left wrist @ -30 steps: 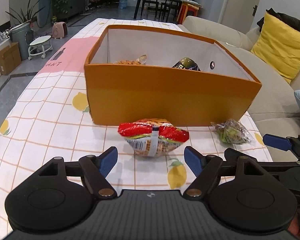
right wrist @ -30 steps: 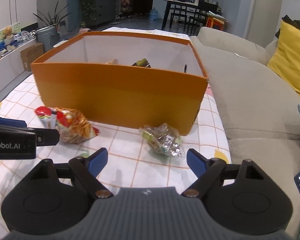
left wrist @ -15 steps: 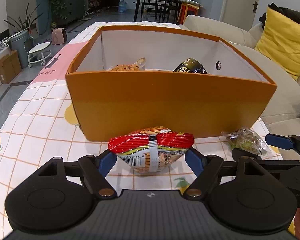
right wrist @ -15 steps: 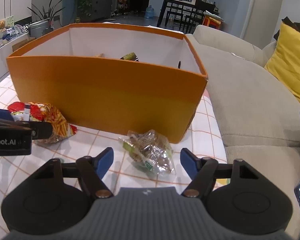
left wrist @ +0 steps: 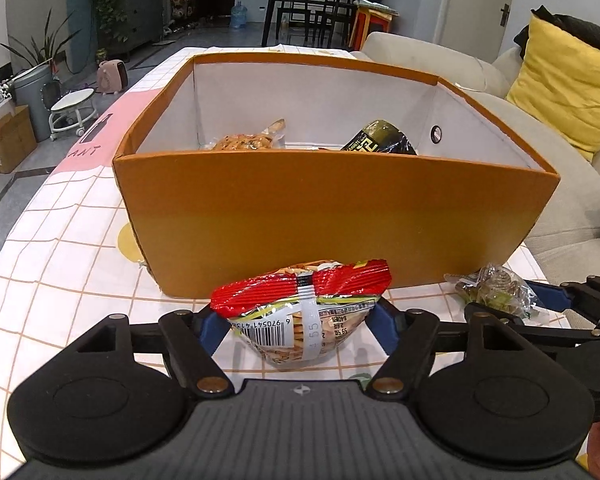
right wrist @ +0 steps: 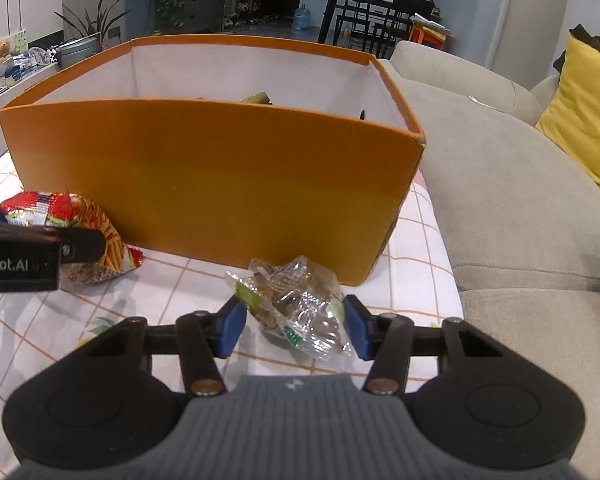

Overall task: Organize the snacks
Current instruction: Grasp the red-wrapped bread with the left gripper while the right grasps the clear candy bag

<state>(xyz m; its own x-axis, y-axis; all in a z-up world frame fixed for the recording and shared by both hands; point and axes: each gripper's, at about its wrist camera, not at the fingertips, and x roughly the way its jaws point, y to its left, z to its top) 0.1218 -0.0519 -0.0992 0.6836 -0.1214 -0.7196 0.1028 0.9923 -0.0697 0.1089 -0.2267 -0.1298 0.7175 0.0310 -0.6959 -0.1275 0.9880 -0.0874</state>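
Tablecloth (left wrist: 60, 264) — orange box (left wrist: 324, 216), two packets inside

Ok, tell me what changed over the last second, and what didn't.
Both grippers came forward over their snacks, jaws just closing. The left gripper now brackets the red-topped snack bag, pads at its sides. The right gripper now brackets the clear cookie packet, pads touching the wrapper. Neither is lifted. The orange box, the snacks inside it and the checked tablecloth stayed put.
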